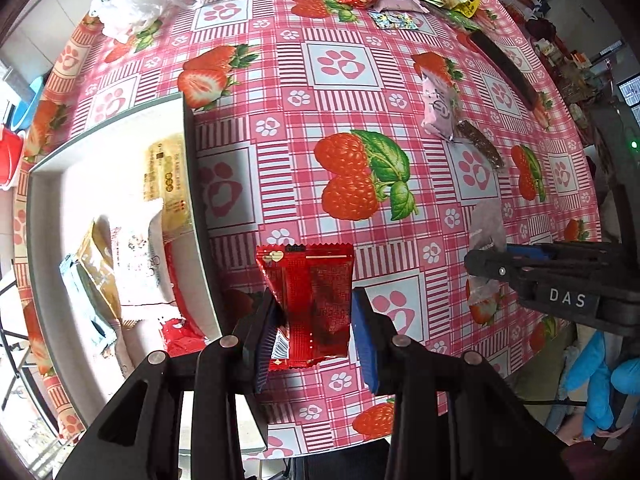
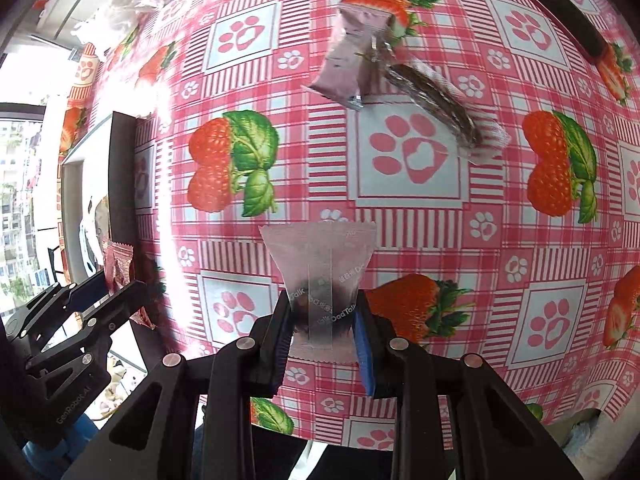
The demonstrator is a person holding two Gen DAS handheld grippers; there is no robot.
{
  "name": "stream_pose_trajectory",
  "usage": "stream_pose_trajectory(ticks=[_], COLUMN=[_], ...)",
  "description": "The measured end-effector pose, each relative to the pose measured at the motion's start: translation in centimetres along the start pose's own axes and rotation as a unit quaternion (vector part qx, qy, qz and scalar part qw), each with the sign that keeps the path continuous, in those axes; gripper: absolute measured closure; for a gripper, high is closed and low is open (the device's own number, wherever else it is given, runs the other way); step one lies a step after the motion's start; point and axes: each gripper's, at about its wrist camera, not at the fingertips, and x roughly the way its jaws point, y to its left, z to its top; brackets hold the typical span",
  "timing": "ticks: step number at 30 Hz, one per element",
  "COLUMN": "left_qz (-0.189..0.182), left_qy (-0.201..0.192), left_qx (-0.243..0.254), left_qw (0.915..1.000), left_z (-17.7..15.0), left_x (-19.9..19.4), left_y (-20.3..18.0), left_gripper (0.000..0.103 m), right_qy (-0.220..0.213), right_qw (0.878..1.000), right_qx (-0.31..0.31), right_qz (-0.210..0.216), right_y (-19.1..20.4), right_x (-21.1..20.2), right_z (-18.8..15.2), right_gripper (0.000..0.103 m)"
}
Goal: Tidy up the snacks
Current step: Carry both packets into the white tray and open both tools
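Strawberry-print tablecloth (image 1: 344,92) spreads below. Left gripper (image 1: 316,320) clamps a red packet (image 1: 310,300); white box (image 1: 44,208) at nine o'clock. Right gripper (image 2: 322,320) pinches a clear, possibly plum-filled wrapper (image 2: 320,276).

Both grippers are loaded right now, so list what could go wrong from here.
1. The left gripper pinches the red foil snack packet by its lower half; the free top could catch the white tray's dark wall.
2. The right gripper squeezes the clear plastic wrapped sweet at its narrow middle, so it might slip or get crushed.
3. The two grippers are close together and might collide if both head for the tray.
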Motion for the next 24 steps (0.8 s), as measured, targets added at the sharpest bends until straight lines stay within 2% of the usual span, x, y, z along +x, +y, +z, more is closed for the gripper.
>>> stream_pose_trajectory(ticks=[7,8,17,24], left_qz=[0.007,0.008,0.022,0.033], left_qy=[-0.019,-0.021,-0.034,-0.030], left_qx=[-0.041,-0.048,-0.113,-0.159], left_qw=[0.9989,0.9986,0.9927,0.9863], left_z=[-0.6,-0.7,-2.4,-4.5], left_x=[-1.1,-1.2,-2.4,-2.4], left_y=[3.7,4.3,9.8,13.3], left_gripper=[0.064,0.064,0.064,0.064], right_qy=[0.001,0.002,0.006,0.013], right_qw=[0.999,0.998,0.992,0.983], right_qx=[-0.055,-0.062,-0.128,-0.185], right_qz=[-0.005,-0.005,-0.004,0.004], right_y=[7.7,7.4,17.7,25.9], right_x=[0.1,0.6,1.4,3.6], right_z=[3.2,3.7,6.0,6.5], right_gripper=[0.073,0.073,0.073,0.073])
